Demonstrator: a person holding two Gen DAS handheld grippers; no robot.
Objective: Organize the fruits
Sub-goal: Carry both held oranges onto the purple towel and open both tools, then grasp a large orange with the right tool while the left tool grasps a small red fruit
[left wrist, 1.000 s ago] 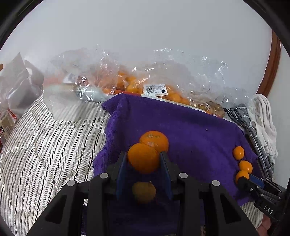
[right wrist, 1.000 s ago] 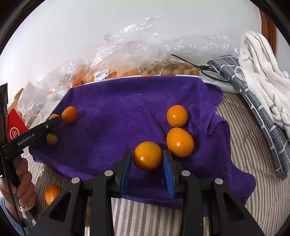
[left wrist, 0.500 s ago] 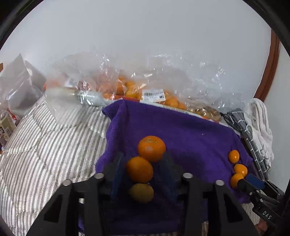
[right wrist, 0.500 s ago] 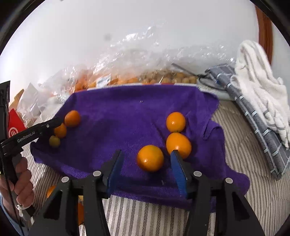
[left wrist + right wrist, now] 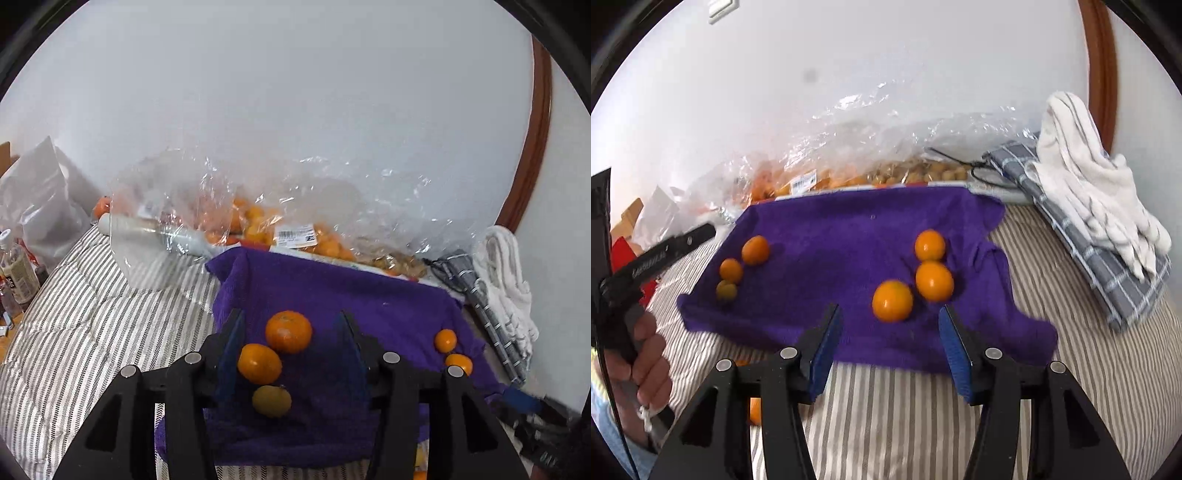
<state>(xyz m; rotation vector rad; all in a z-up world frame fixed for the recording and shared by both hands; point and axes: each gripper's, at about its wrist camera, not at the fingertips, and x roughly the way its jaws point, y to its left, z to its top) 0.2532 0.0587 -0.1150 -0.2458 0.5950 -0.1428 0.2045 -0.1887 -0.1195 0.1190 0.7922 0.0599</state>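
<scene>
A purple towel (image 5: 369,295) (image 5: 849,236) lies on the striped bedding. In the left wrist view three fruits lie on it: a large orange (image 5: 288,331), a smaller orange (image 5: 259,363) and a greenish one (image 5: 272,400). My left gripper (image 5: 291,332) is open and empty, its jaws wide on either side of them. In the right wrist view three oranges (image 5: 892,300) (image 5: 934,281) (image 5: 929,245) lie in a row. My right gripper (image 5: 890,325) is open and empty just short of the nearest one. The left trio shows there too (image 5: 755,250).
Clear plastic bags of small oranges (image 5: 258,229) (image 5: 849,173) lie behind the towel by the wall. Folded grey and white cloths (image 5: 1100,206) lie at the right. Bottles (image 5: 14,269) stand at the far left. An orange (image 5: 755,410) lies on the bedding below the towel.
Both grippers opened and let go of their oranges onto the towel, then drew back and up. The released oranges now lie beside the others.
</scene>
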